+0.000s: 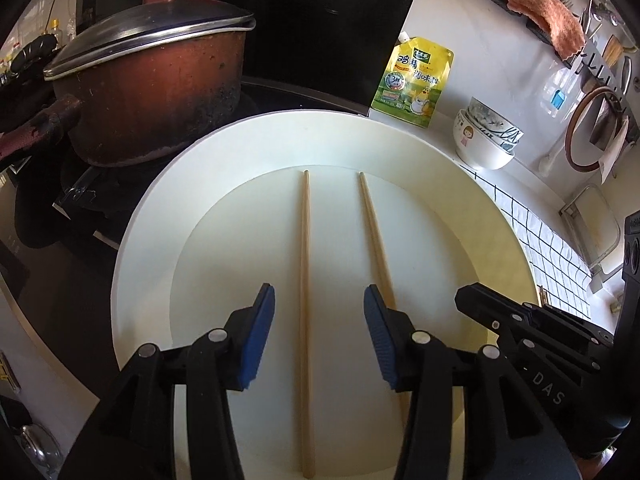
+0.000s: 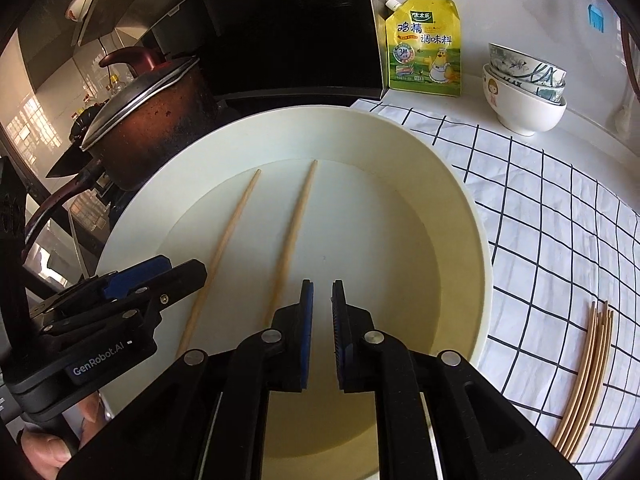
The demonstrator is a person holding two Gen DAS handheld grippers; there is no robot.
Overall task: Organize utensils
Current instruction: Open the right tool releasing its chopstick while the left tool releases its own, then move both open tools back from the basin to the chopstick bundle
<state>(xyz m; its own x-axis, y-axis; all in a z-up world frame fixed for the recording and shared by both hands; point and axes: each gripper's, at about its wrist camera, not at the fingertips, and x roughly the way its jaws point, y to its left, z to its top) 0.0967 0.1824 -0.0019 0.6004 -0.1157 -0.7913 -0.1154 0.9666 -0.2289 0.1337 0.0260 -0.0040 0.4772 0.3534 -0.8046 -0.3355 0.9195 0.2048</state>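
Note:
Two wooden chopsticks lie side by side in a big cream basin (image 1: 160, 200) (image 2: 460, 200). My left gripper (image 1: 319, 300) (image 2: 182, 268) is open low over the basin. The left chopstick (image 1: 306, 280) (image 2: 226, 244) runs between its blue pads, which stand clear of it. The right chopstick (image 1: 375, 232) (image 2: 293, 236) passes just outside its right finger. My right gripper (image 2: 323, 292) (image 1: 466, 296) hovers beside it, shut to a narrow slit with nothing in it. The right chopstick's near end lies beside its left finger. Several more chopsticks (image 2: 588, 380) lie bundled on the cloth at the right.
A lidded reddish pot (image 1: 152, 80) (image 2: 160, 112) sits on the stove left of the basin. A yellow seasoning pouch (image 1: 416, 80) (image 2: 424, 48) and stacked bowls (image 1: 488, 140) (image 2: 524, 88) stand behind. A white checked cloth (image 1: 532, 240) (image 2: 560, 200) covers the counter on the right.

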